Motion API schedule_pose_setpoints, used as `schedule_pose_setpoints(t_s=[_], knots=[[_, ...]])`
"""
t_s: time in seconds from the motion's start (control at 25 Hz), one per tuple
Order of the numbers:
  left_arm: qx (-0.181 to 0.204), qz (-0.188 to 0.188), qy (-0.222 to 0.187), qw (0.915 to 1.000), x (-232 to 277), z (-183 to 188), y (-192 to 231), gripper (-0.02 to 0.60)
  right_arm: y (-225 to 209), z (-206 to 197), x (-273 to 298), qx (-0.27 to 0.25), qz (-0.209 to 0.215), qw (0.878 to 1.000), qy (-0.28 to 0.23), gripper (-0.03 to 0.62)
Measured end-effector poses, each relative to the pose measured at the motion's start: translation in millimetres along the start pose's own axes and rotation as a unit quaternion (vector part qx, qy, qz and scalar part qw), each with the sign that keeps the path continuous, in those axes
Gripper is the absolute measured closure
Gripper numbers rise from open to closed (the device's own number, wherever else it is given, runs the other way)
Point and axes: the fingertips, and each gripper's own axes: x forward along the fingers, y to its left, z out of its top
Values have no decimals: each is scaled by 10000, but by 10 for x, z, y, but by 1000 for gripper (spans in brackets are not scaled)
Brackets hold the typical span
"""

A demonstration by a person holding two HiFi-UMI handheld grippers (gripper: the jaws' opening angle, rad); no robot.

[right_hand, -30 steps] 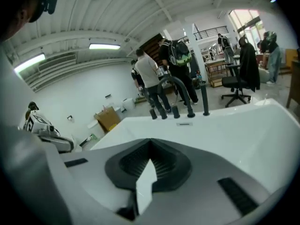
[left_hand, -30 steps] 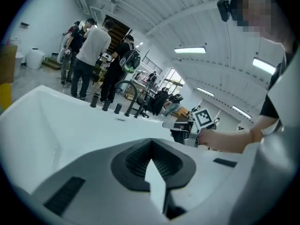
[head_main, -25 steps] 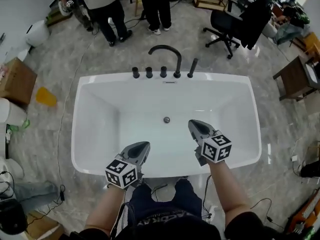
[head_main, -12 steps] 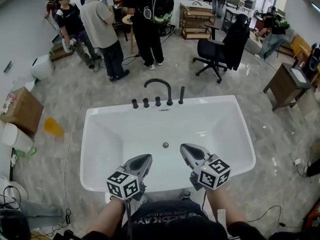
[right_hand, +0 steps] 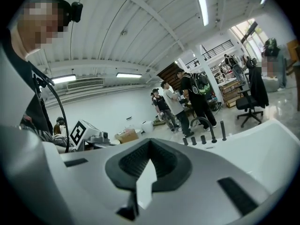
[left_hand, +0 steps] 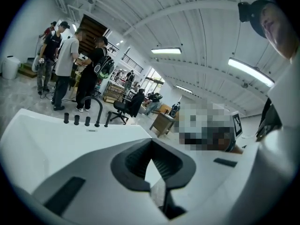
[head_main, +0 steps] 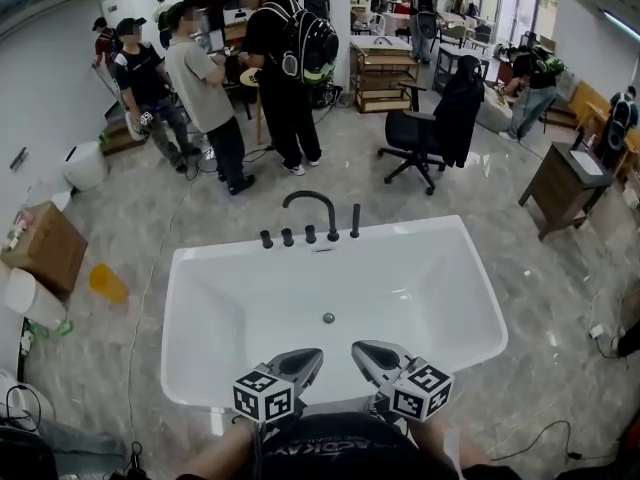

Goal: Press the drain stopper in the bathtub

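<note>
Two grippers are held low over the near rim of the tub [head_main: 183, 268], side by side and just apart, tips aimed at the far side. The left gripper [head_main: 310, 355] is seen with its jaws pressed together at the tips, nothing caught between them. The right gripper [head_main: 359, 349] is closed the same way and is just as empty. The stopper [head_main: 328, 318] is spotted on the tub floor, a small round disc just beyond both tips and roughly between them, touched by neither. Whether it sits raised or pushed down cannot be told, as it is too small in the head view. From both gripper views it is hidden: the tub floor is blocked by the gripper bodies, and only the far rim, the arched black faucet [head_main: 310, 204] and the row of knobs [head_main: 287, 237] beside it are caught. The forearms are cut off by the bottom edge of the head view.
</note>
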Motion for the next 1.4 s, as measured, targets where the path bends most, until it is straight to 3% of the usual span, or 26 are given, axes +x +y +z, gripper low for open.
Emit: schedule_pose_setpoints(t_s=[0.32, 0.64, 0.88, 1.4], knots=[[238, -206, 268, 9991, 56, -56, -106, 575, 50, -107, -14, 144, 116, 9998, 49, 582], [270, -172, 146, 9994, 5, 10, -75, 575, 124, -83, 58, 2, 182, 9998, 84, 582], [437, -253, 280, 9983, 59, -38, -135, 575, 152, -122, 94, 6, 259, 9995, 179, 582], [260, -154, 282, 9991, 26, -55, -38, 575, 182, -156, 175, 58, 402, 9989, 237, 582]])
